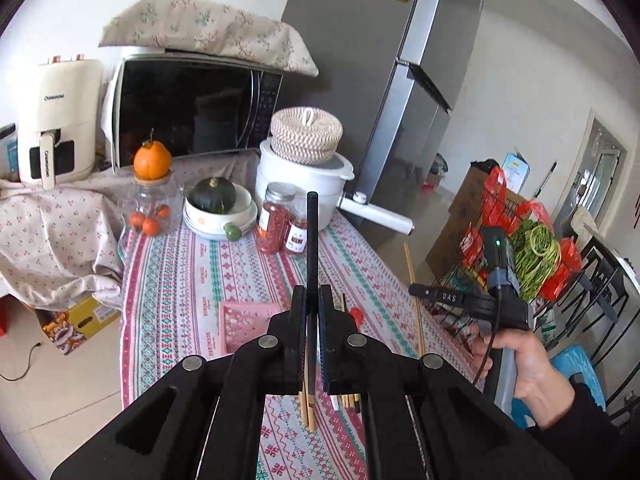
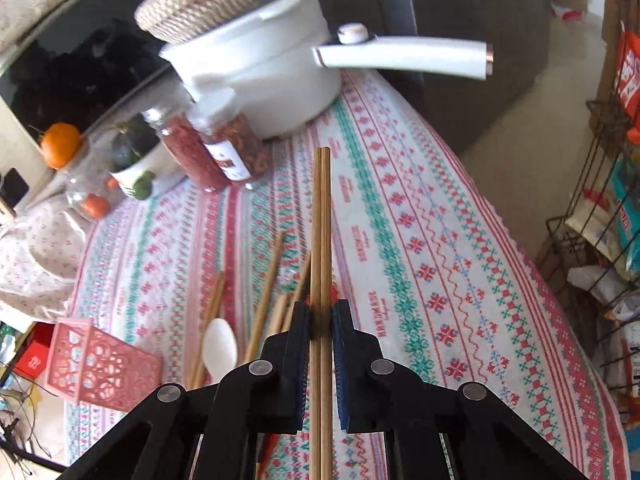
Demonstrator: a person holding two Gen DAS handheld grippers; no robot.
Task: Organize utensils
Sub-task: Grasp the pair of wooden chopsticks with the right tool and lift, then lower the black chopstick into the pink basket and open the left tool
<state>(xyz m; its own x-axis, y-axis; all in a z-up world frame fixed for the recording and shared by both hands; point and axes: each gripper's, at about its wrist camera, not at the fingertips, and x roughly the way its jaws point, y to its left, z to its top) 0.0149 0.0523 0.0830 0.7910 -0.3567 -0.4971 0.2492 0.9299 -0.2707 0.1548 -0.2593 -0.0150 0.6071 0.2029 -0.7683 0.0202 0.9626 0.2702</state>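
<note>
Now, left gripper [image 1: 312, 300] jaws clenched on a black chopstick [image 1: 312, 240], right gripper [image 2: 321, 312] jaws grasping bamboo chopsticks [image 2: 322, 220], pink basket [image 2: 100, 364] tipped over on the patterned surface [image 2: 440, 260].

"HANDMADE" on tablecloth [image 2: 460, 240]; "DAS" on right gripper [image 1: 450, 298].

On the red-and-green patterned tablecloth [image 1: 192, 280] stands a white saucepan with a long handle [image 2: 256, 76], a coiled woven basket [image 1: 306, 134] on its lid. Just beside it are two clear jars of red dried fruit [image 1: 276, 220], a dark green squash [image 1: 214, 194] in a white bowl, and behind, a black microwave [image 1: 192, 108].
</note>
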